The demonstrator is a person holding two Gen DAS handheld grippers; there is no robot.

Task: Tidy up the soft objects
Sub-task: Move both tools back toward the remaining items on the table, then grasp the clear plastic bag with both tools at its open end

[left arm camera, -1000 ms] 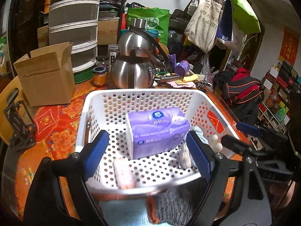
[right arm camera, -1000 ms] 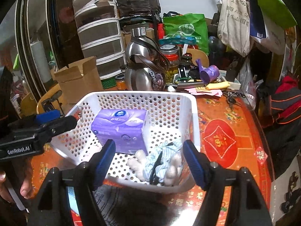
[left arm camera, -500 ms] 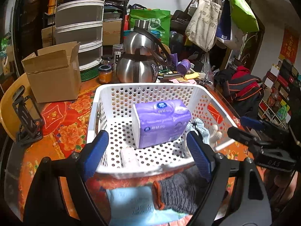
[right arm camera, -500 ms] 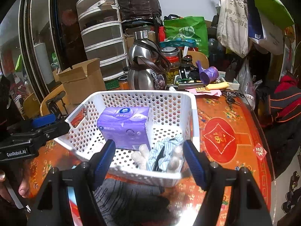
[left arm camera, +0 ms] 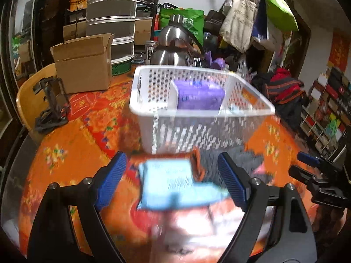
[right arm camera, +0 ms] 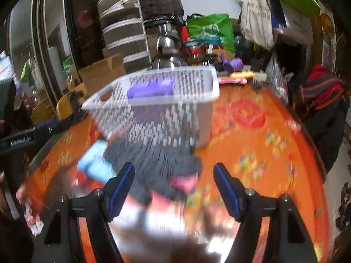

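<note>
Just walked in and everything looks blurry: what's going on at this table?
A person holds two grippers, both open and empty, over the orange tablecloth. The left gripper faces a light blue packet; the right gripper faces a grey knit item. The white basket already holds a purple tissue pack.

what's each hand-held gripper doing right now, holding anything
Left hand-held gripper: open, holding nothing, above the light blue pack.
Right hand-held gripper: open, holding nothing, above the grey knit item.

Cluttered home: kettle, hanging tote bags, stacked drawers.
</note>
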